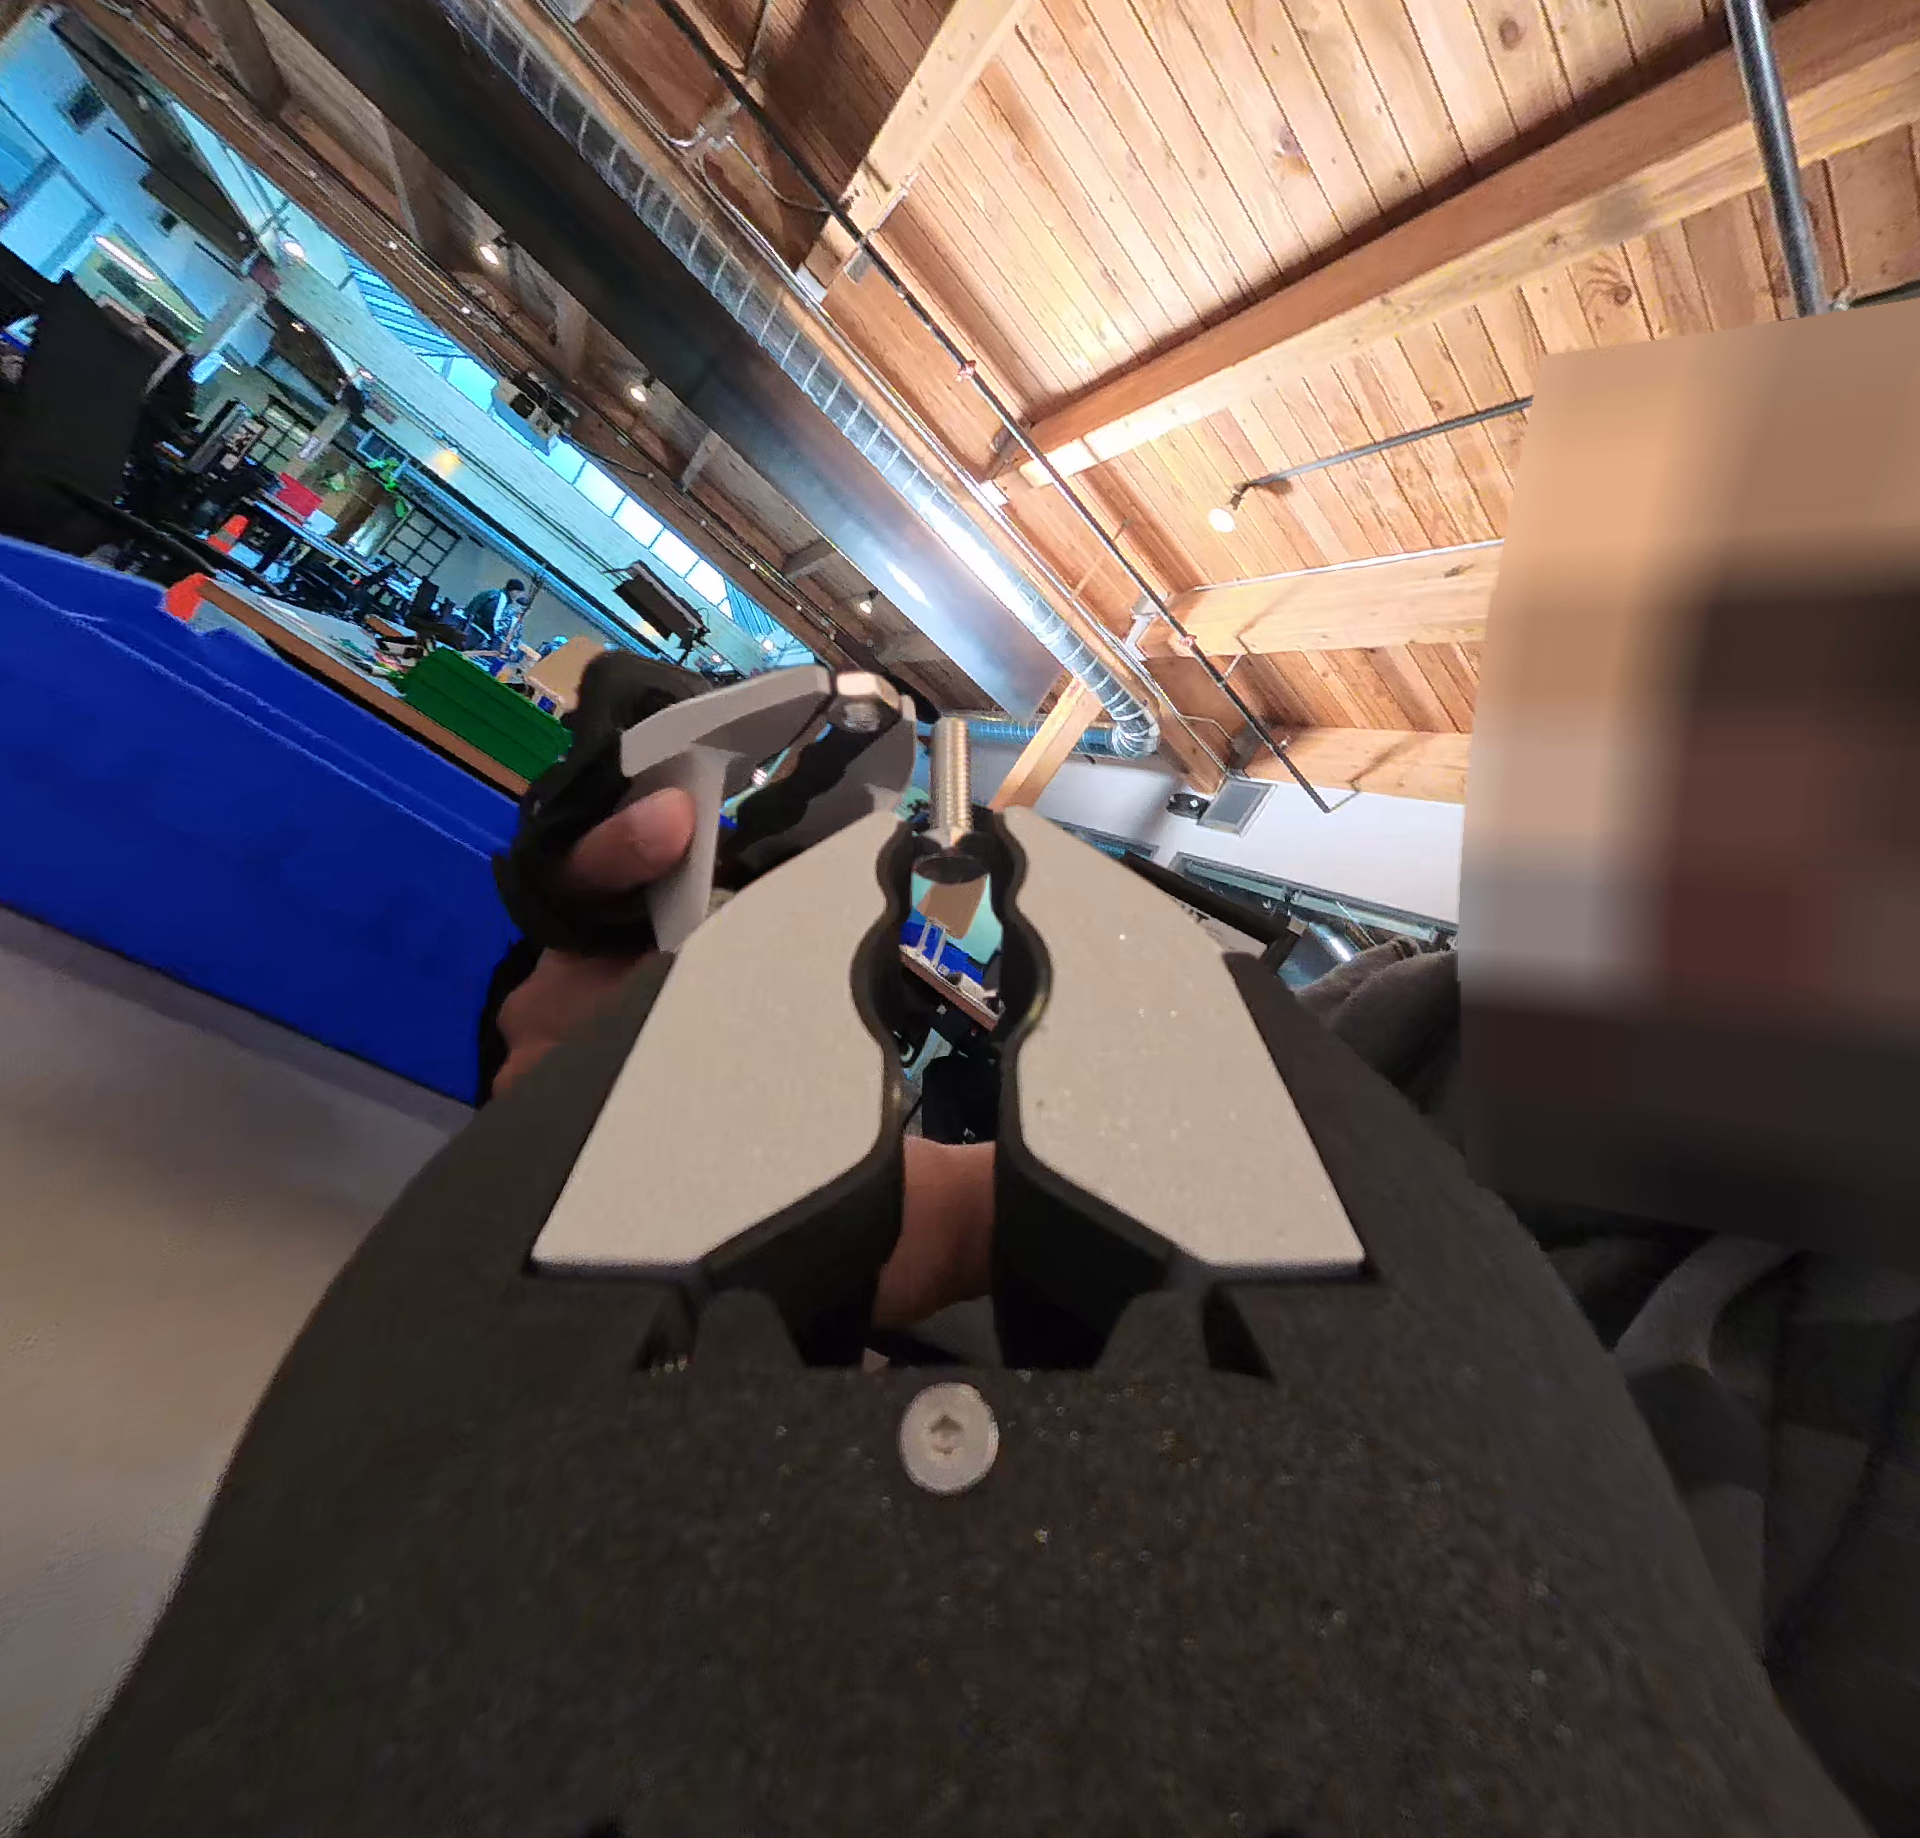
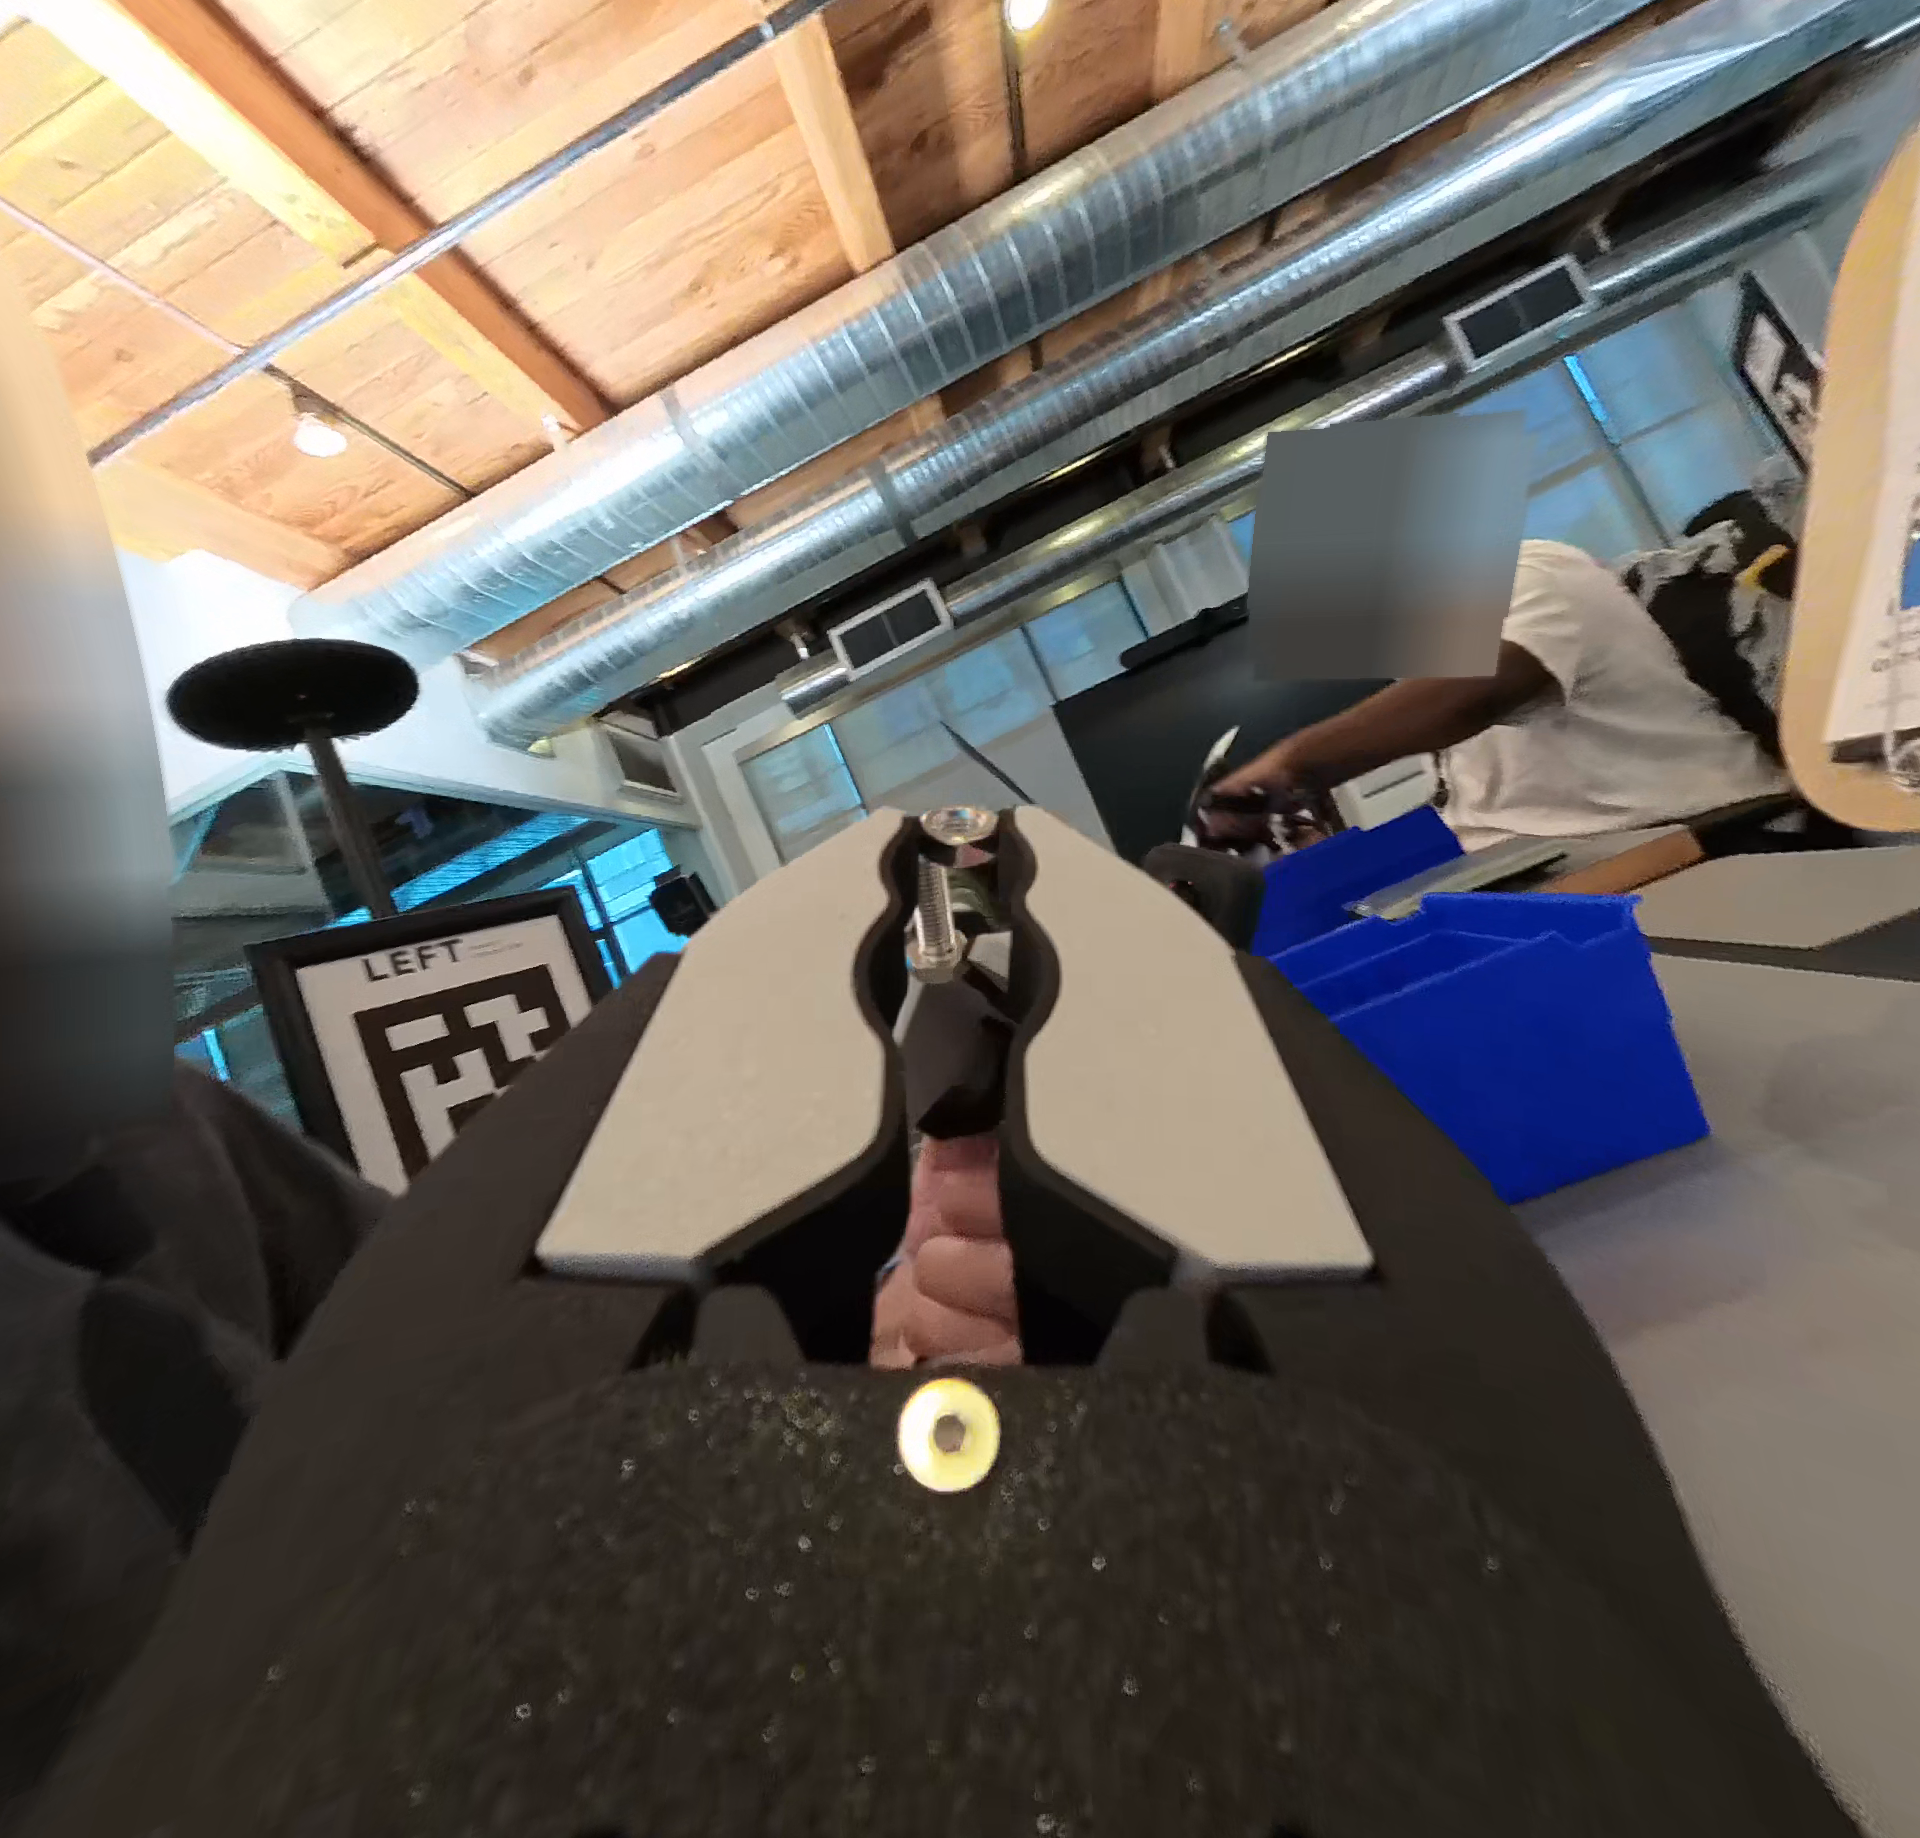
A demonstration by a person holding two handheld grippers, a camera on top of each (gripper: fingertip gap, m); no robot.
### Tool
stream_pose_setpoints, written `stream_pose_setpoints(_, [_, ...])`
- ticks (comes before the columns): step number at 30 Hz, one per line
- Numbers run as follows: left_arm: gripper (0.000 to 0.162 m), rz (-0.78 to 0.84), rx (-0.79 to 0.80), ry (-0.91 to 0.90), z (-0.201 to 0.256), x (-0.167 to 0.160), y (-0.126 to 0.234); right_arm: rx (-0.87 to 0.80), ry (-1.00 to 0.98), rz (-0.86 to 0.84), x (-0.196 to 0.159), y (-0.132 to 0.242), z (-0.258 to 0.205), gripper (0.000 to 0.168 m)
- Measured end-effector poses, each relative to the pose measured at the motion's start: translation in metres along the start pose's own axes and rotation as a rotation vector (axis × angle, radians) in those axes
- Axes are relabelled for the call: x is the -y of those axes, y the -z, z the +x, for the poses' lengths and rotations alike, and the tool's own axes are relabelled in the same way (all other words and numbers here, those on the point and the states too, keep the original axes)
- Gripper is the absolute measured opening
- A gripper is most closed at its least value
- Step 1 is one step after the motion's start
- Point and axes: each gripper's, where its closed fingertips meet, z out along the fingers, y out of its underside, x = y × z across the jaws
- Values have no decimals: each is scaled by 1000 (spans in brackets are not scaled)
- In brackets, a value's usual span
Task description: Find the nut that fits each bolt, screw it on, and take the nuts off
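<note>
Bolt clamped upright in one gripper, nut pinched in the other, both lifted off the table for threading.

The left gripper (image 1: 951, 858) is closed on the head of a short silver threaded steel bolt (image 1: 950, 780), so the shank stands clear above its fingertips with the thread exposed for a nut. The right gripper (image 2: 958, 832) pinches a small silver hex nut (image 2: 958, 824) at its very tips, bore facing outward; in the left wrist view it sits just beside the bolt's free end, to the upper left, seemingly not yet on it. Holding the head and leaving the tip free probably lets the nut turn on unobstructed. A blue plastic bin (image 2: 1475, 1019) rests on the grey table (image 2: 1766, 1321), to the right of the right gripper and well apart from it.
</note>
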Motion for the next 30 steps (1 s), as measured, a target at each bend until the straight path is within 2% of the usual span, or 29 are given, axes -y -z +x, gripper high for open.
stream_pose_setpoints(5, [13, -13, 58, -32, -5, -2, 1, -56, 50, -78, -17, 3, 1, 14])
stream_pose_setpoints(7, [13, -50, 99, -70, -7, -4, 3, -124, 123, -167, -25, 8, 8, 14])
stream_pose_setpoints(11, [13, -101, 172, -128, -10, -7, 8, -120, 142, -239, -32, 12, 5, 14])
stream_pose_setpoints(13, [13, -145, 286, -179, -21, -10, 14, -192, 177, -304, -35, 19, 19, 14])
stream_pose_setpoints(17, [13, -439, 688, -312, -64, -39, 46, -425, 300, -450, -38, 54, 48, 14])
stream_pose_setpoints(21, [13, -765, 929, -404, -90, -70, 80, -506, 326, -418, -31, 75, 57, 14])
stream_pose_setpoints(24, [13, -925, 983, -474, -102, -89, 91, -496, 316, -408, -31, 74, 56, 14])
stream_pose_setpoints(30, [13, -1029, 1002, -478, -114, -112, 100, -465, 338, -442, -40, 69, 51, 14])
